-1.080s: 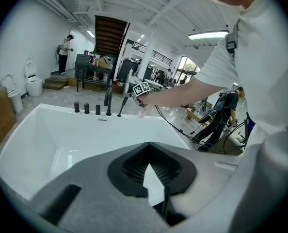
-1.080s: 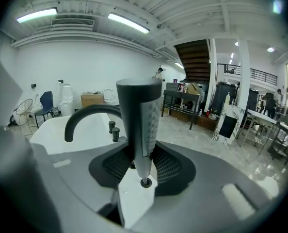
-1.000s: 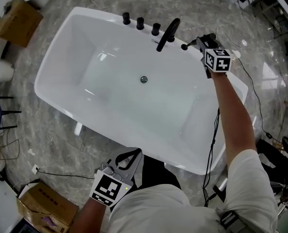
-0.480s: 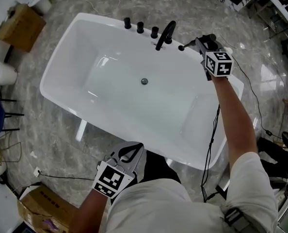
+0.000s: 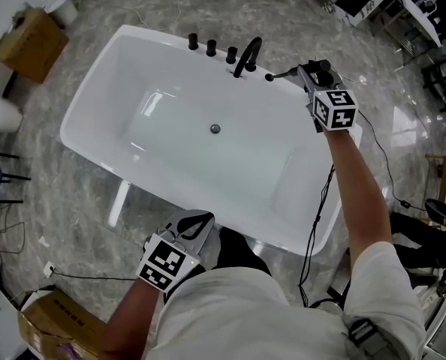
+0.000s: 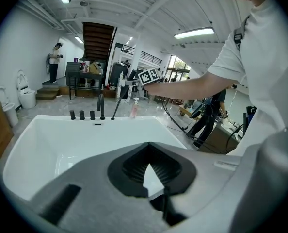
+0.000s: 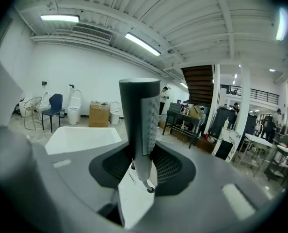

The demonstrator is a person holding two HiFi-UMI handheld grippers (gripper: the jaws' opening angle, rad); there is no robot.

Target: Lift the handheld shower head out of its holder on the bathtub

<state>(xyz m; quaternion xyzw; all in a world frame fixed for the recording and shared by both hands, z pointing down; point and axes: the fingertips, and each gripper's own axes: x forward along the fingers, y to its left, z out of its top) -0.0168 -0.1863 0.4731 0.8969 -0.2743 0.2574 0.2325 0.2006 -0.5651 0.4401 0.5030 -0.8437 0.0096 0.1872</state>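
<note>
The white bathtub [image 5: 92, 79] has three black knobs [image 5: 211, 47] and a black faucet spout [image 5: 245, 55] on its far rim. My right gripper [image 5: 313, 72] is raised above the tub's far right corner, shut on the dark stick-shaped shower head [image 7: 139, 125], which stands upright between its jaws. From it a thin black hose [image 5: 284, 73] runs down to the holder [image 5: 269, 77] on the rim. My left gripper [image 5: 195, 229] hangs by the tub's near rim, shut and empty. The left gripper view shows the hose [image 6: 119, 102] slanting up from the rim.
Cardboard boxes [image 5: 29, 32] [image 5: 54, 321] sit on the marble floor left of the tub. A black cable [image 5: 317, 223] hangs under my right arm. Toilets [image 7: 74, 106], a chair [image 7: 53, 111] and tables [image 7: 185, 123] stand beyond the tub [image 7: 81, 135]. A pink bottle [image 6: 133, 108] is behind the rim.
My right gripper has risen away from the rim with the shower head, and the hose now stretches between it and the holder. The left gripper has shifted a little.
</note>
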